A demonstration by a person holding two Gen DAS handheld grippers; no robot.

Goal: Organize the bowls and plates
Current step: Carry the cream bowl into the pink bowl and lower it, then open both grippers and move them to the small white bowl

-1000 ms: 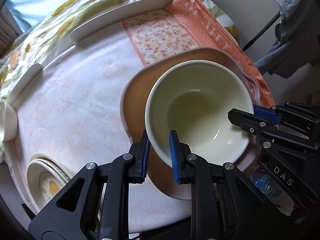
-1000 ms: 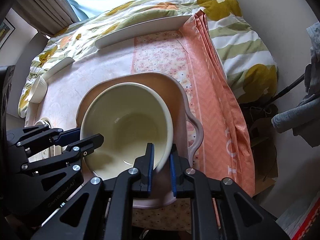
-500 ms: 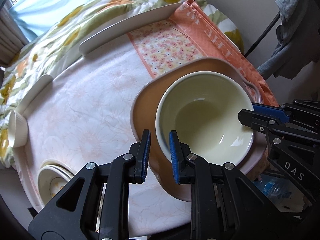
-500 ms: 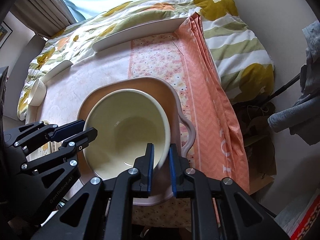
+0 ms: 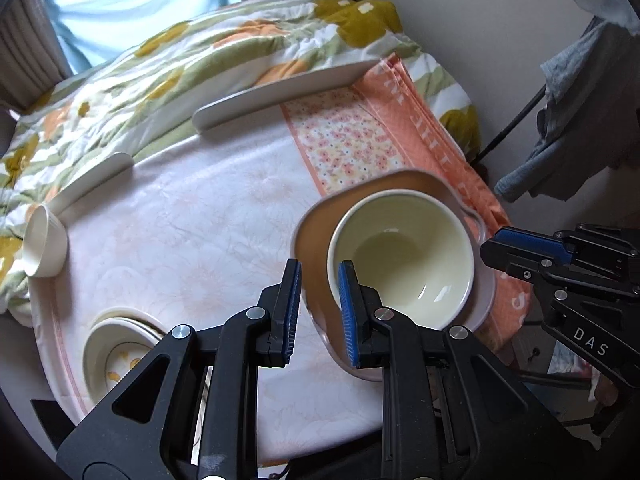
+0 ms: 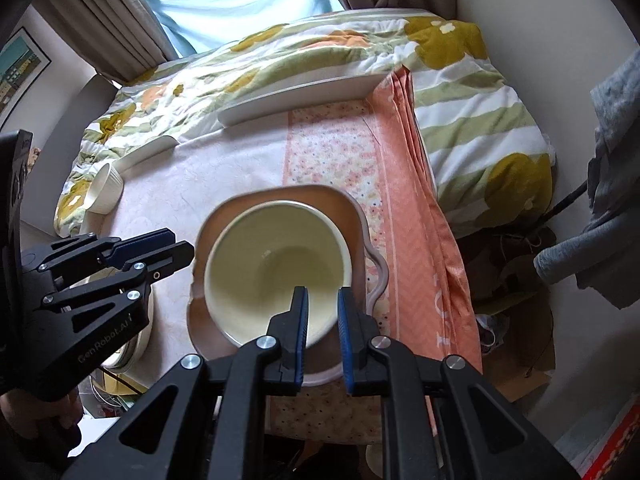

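**Both tongs let go: bowl sits on the tan plate**

Lowest in the left wrist view, the left gripper (image 5: 318,312) stands with its blue pads parted and nothing between them. A second ago those pads pinched the near rim of the cream bowl (image 5: 404,258); now the rim lies clear of them. In the right wrist view the right gripper (image 6: 323,332) has likewise loosened: its pads, shut on the bowl's rim a second ago, are now spread and drawn back above it, holding nothing. Both views have also risen away from the table. I judge the placing step done, the bowl resting in the tan plate (image 5: 316,240) at centre right of the frame.

Lower left, a stack of patterned plates (image 5: 116,350) waits, probably next. Farther, at middle left, a small white bowl (image 5: 42,240) lies on its side.

Readable writing: "DAS" on the right tool at the frame's right edge; "GenRobot.AI" on the left tool in the right wrist view. The lettering on the orange cloth (image 5: 420,120) is not legible.
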